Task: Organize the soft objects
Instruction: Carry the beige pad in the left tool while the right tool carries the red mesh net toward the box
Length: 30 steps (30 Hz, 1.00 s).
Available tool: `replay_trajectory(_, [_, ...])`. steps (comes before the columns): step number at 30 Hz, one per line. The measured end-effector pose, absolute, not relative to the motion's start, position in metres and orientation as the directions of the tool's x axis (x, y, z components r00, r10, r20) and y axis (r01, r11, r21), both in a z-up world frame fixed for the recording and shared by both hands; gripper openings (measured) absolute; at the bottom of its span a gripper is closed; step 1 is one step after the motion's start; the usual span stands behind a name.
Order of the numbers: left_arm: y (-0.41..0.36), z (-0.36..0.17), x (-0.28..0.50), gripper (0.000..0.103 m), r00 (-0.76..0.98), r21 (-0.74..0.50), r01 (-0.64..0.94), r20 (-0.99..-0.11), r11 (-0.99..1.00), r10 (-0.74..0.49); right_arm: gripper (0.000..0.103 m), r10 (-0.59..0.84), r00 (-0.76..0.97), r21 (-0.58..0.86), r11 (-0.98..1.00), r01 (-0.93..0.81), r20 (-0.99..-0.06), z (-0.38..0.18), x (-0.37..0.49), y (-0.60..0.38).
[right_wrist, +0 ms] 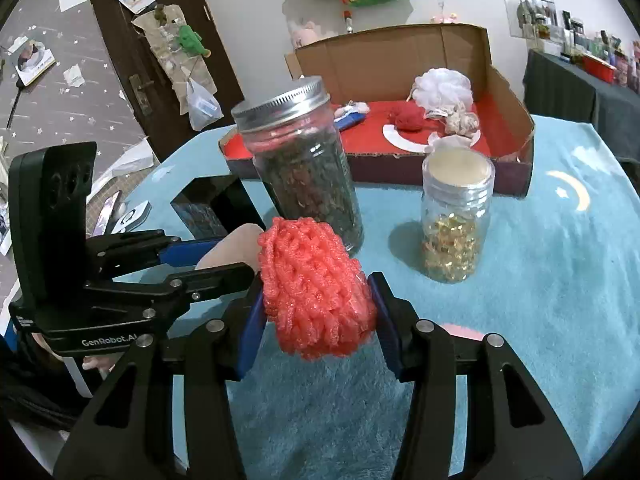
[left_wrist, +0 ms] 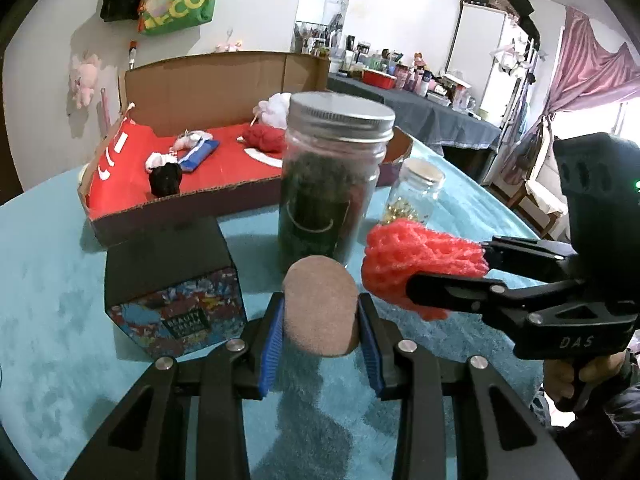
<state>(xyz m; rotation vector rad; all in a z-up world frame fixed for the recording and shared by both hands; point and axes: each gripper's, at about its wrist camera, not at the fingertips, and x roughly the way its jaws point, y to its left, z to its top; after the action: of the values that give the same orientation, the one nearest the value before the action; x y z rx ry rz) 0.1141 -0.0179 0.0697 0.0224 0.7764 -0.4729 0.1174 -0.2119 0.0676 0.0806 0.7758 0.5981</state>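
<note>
Ahead of both tongs, the cardboard tray (right_wrist: pixel 516 128) with the red lining is waiting at the far side of the bench (right_wrist: pixel 560 264), already holding a white mesh puff (right_wrist: pixel 442 88) and other soft bits. Between me and it, the tall steel-lidded jar (left_wrist: pixel 332 176) is standing directly in front of the left tongs (left_wrist: pixel 320 334), and I am judging it the main hazard: swinging either load forward could be knocking it over. The small jar of gold beads (right_wrist: pixel 456 216) is sitting just right of the right tongs' path, and looks as easy to tip. The black box (left_wrist: pixel 172 280) is crowding the left tongs' left side.

The right tongs (right_wrist: pixel 320 312) are pinching the coral foam net (right_wrist: pixel 316 292), partly closed, blue pads pressing its sides; it is springy and could be squirming out. The left tongs are squeezing the brown sponge pad (left_wrist: pixel 320 308) by its edges, a narrow hold that may be slipping in transit.
</note>
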Motion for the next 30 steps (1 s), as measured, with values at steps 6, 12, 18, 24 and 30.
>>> replay_trajectory(6, [-0.017,0.071,0.115,0.037,0.614,-0.157,0.425,-0.674,0.892,-0.411,0.047,0.533,0.559,0.284,0.834,-0.473,-0.635,0.069,0.118,-0.214])
replay_trajectory(12, [-0.003,0.071,0.109,0.037,0.624,-0.168,0.404,-0.668,0.899,-0.405,0.047,0.527,0.562,0.300,0.841,-0.450,-0.637,0.069,0.117,-0.223])
replay_trajectory(18, [0.021,0.073,0.097,0.037,0.640,-0.169,0.373,-0.665,0.912,-0.385,0.047,0.501,0.569,0.298,0.859,-0.416,-0.652,0.065,0.116,-0.238])
replay_trajectory(24, [0.049,0.076,0.089,0.037,0.660,-0.157,0.323,-0.670,0.933,-0.341,0.048,0.474,0.581,0.298,0.877,-0.376,-0.661,0.062,0.117,-0.254])
replay_trajectory(30, [0.074,0.073,0.085,0.037,0.665,-0.157,0.266,-0.684,0.951,-0.299,0.048,0.444,0.591,0.292,0.894,-0.338,-0.674,0.061,0.118,-0.268])
